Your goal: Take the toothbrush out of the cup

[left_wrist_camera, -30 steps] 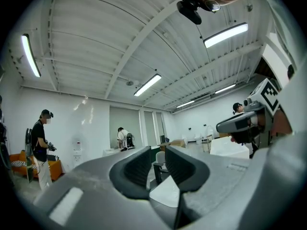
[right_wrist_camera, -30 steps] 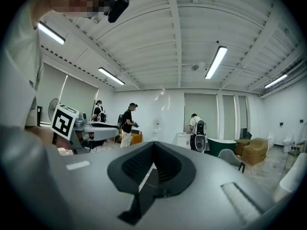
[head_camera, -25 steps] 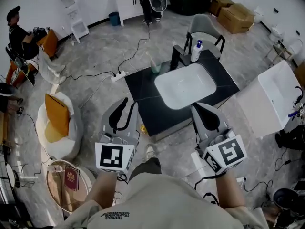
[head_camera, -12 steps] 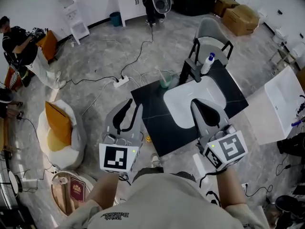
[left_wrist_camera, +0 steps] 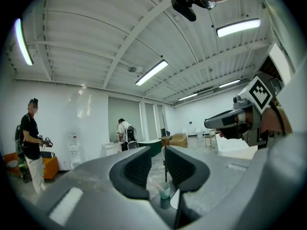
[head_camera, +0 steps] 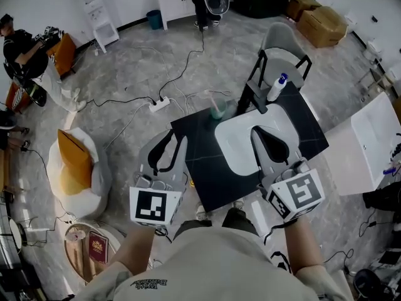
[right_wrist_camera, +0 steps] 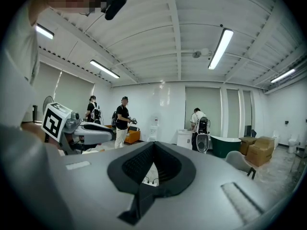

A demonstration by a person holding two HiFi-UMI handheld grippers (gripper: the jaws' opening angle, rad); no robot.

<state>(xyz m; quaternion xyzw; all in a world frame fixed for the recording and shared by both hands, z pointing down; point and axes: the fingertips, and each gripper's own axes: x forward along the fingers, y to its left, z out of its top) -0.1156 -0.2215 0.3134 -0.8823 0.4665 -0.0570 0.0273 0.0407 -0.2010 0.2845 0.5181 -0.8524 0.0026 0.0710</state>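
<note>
A green cup (head_camera: 218, 110) stands on the far left part of the black countertop (head_camera: 194, 137), beside the white sink (head_camera: 241, 140). A thin pale toothbrush (head_camera: 213, 101) leans out of it to the left. My left gripper (head_camera: 174, 137) hovers over the counter's near left edge, open and empty, well short of the cup. Between its jaws in the left gripper view (left_wrist_camera: 157, 151) I see the cup (left_wrist_camera: 164, 191) and toothbrush (left_wrist_camera: 154, 185) ahead. My right gripper (head_camera: 258, 130) is over the sink with its tips together, holding nothing (right_wrist_camera: 153, 143).
A black faucet (head_camera: 247, 99) and a white soap bottle (head_camera: 277, 88) stand behind the sink. A grey chair (head_camera: 285, 42) sits beyond the counter. Cables and a power strip (head_camera: 160, 105) lie on the floor. A white seat with an orange cushion (head_camera: 75, 162) is at the left.
Both grippers have moved forward together, from the floor in front of the counter to above its near edge and the sink. Neither gripper's jaws have changed.
</note>
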